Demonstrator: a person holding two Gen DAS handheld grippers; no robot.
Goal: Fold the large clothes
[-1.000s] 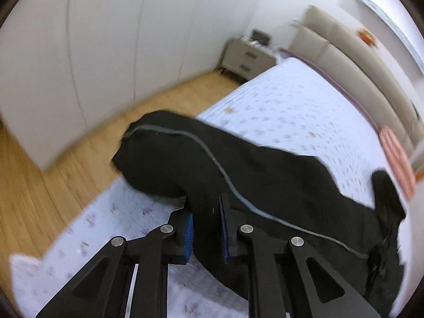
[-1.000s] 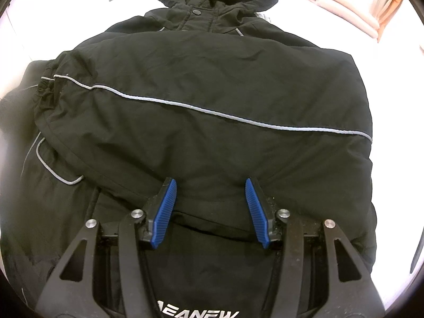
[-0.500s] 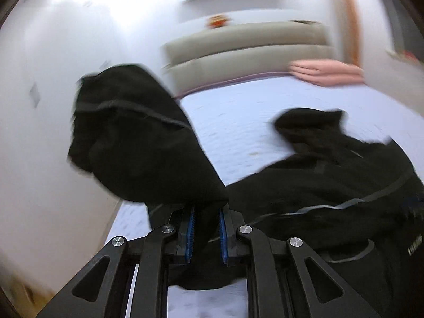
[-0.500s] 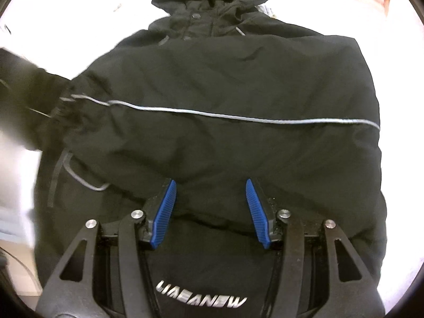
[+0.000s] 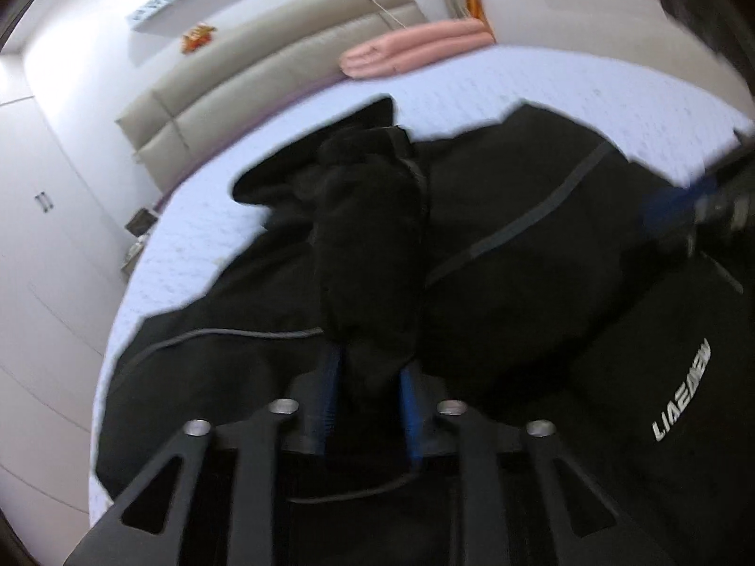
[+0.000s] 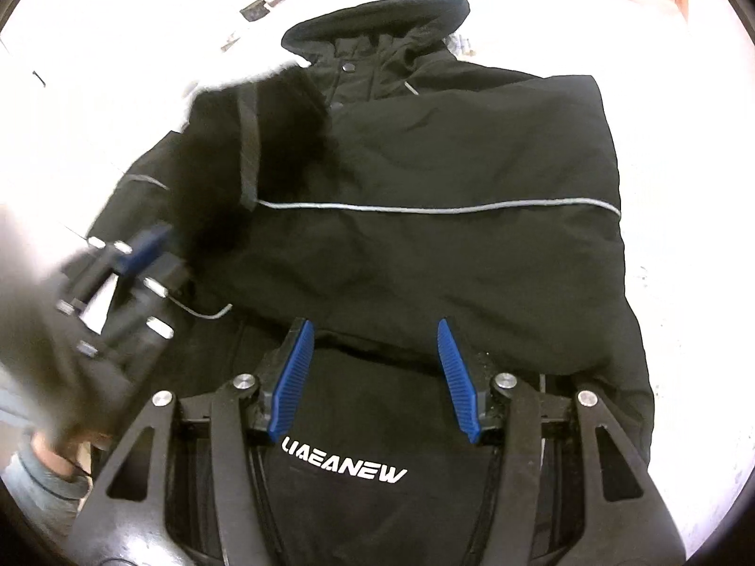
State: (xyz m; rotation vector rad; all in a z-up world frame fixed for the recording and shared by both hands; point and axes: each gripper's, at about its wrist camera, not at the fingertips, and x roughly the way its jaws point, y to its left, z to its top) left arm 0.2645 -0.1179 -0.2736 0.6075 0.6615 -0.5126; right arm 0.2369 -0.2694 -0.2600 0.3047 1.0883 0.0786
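Black sleeve [image 5: 373, 254] clenched in left gripper [image 5: 370, 401], above the jacket [image 6: 424, 245].
Lay it flat ahead; right gripper [image 6: 373, 377] gaped, holding nothing.

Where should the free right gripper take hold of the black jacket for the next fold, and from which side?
Probably the jacket's bottom hem, the near edge with the white lettering, coming in low from the person's side. That edge lies flat just under the open right gripper, while the left gripper already has the sleeve clamped and carried across the body.
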